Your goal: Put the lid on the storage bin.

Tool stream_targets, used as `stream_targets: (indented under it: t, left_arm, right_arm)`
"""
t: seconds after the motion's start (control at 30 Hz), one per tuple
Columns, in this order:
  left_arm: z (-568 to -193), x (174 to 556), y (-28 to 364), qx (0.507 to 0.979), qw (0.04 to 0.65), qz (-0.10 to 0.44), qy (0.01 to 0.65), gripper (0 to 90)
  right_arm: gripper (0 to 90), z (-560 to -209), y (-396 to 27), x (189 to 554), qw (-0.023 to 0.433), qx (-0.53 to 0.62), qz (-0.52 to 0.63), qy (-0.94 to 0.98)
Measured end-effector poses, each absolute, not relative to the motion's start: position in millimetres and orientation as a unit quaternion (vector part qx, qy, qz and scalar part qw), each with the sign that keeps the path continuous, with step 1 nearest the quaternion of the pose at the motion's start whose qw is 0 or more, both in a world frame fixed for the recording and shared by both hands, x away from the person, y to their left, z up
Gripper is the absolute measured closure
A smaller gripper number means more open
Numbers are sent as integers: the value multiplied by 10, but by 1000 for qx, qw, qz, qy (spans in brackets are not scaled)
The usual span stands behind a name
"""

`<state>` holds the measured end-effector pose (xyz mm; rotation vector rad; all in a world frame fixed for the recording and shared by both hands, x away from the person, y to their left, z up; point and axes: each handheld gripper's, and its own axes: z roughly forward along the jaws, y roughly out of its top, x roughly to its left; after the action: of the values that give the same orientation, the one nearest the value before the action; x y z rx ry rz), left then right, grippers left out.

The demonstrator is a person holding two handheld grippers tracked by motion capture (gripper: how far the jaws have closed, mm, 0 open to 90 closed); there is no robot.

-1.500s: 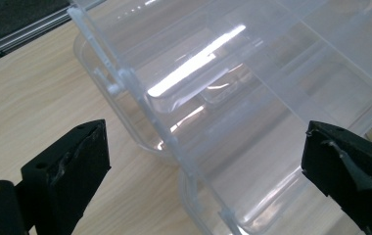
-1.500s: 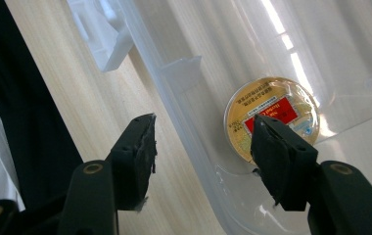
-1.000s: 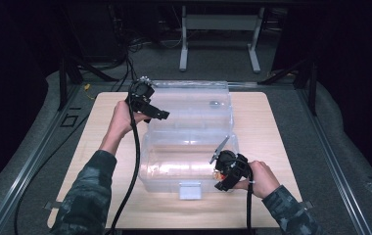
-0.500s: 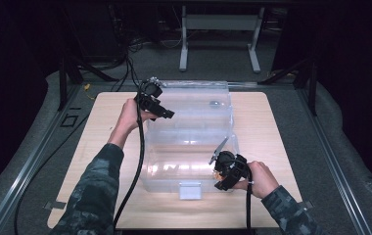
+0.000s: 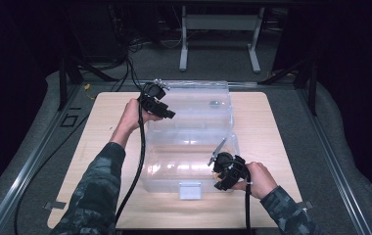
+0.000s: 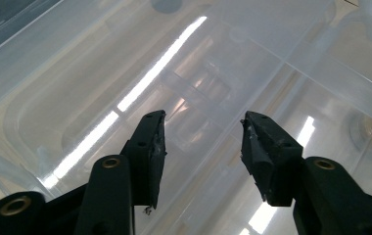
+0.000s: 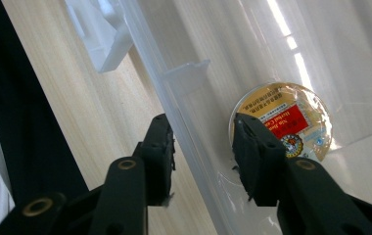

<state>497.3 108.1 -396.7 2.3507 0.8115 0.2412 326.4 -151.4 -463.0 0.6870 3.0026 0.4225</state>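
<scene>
Behind clear bin (image 7: 184,98) wall, round label (image 7: 284,120) partly hidden by right tongs (image 7: 201,147)

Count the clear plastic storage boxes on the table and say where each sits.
1: a clear plastic box in the middle of the wooden table, its lid open toward the far side. None other shows.

Clear plastic box (image 5: 189,142): fills the counter (image 5: 101,147) centre; bare counter strips left, right and front of box.
</scene>
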Motion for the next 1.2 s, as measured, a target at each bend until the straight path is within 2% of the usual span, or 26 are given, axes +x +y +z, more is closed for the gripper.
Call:
stream_targets:
  t: [0.13,0.37,0.8,1.2]
  left_arm:
    - [-3973,4967,1093,891,326,79,305,614]
    - [-3973,4968,1097,893,325,72,302,675]
    - [-3960,4960,1099,900,327,68,280,756]
    - [-3900,4883,1115,899,341,62,268,804]
  right_arm:
    - [660,-4642,-1504,3262,15,219,135,966]
    - [753,-4664,-1519,3232,13,216,145,966]
    - [767,-4673,-1537,3232,8,220,157,963]
    - [761,-4671,-1548,3211,22,239,158,958]
